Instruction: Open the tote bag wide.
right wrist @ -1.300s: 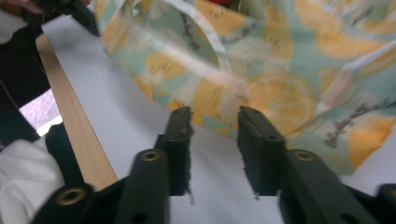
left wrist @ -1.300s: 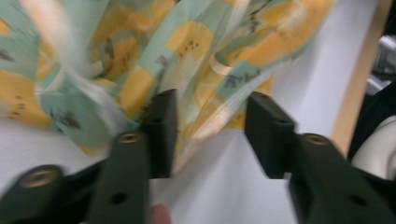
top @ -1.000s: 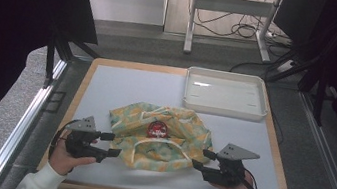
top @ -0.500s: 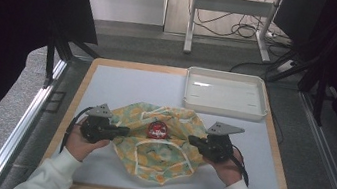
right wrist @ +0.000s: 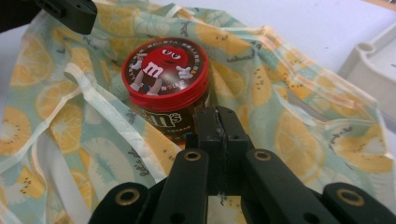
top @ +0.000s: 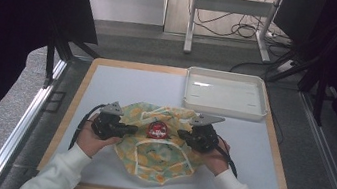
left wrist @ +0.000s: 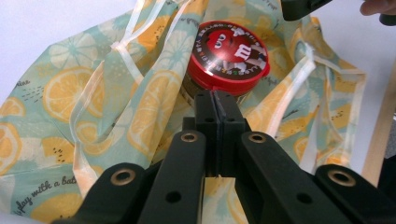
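High view: lemon-print cloth bag [top: 161, 146] lies mid-table near the front edge, red-lidded candy jar [top: 156, 129] on it.
Left gripper view: left claw [left wrist: 215, 100] pinches bag fabric.
Right gripper view: right claw [right wrist: 219, 119] likewise. Uneven pulling could tip the jar.

We see a lemon-print cloth bag [top: 158, 151] lying rumpled on the desk, pale green with orange slices and white drawstrings; on its middle stands a small dark candy jar [top: 156, 129], upright, with a red lid showing a red cartoon candy figure, fabric gathered around its base.
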The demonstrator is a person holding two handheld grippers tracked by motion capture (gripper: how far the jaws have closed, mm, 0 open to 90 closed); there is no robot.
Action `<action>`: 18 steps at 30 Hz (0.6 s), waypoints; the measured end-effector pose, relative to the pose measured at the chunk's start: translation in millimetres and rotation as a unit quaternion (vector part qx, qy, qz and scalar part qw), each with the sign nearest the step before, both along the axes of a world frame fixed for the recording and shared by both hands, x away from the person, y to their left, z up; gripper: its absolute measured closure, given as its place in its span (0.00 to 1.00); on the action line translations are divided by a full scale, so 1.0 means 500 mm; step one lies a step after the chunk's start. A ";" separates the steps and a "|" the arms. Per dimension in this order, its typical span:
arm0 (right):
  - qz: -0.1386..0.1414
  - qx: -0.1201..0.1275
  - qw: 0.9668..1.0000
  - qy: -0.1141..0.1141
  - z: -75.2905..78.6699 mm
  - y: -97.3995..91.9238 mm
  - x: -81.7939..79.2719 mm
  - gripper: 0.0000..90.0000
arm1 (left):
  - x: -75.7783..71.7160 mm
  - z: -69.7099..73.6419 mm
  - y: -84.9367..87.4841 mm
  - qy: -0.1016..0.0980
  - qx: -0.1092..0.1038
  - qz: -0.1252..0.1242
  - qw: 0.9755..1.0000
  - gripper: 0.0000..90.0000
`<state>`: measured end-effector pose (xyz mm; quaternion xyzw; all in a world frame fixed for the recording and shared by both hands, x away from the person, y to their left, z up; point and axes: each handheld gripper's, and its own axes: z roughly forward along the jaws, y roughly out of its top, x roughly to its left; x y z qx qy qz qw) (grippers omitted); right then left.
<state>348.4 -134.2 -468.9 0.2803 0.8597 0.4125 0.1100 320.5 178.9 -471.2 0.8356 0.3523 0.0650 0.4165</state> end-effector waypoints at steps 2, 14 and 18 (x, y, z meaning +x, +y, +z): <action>0.003 -0.005 1.000 0.003 -0.005 0.005 -0.001 0.99 | 0.001 -0.003 0.000 0.002 0.001 0.000 1.000 1.00; 0.028 -0.031 0.998 0.035 -0.046 0.027 -0.032 0.99 | 0.003 -0.026 -0.016 0.011 0.017 -0.007 1.000 1.00; 0.032 -0.043 0.997 0.049 -0.066 0.032 -0.034 0.99 | 0.005 -0.032 -0.021 0.014 0.021 -0.008 1.000 1.00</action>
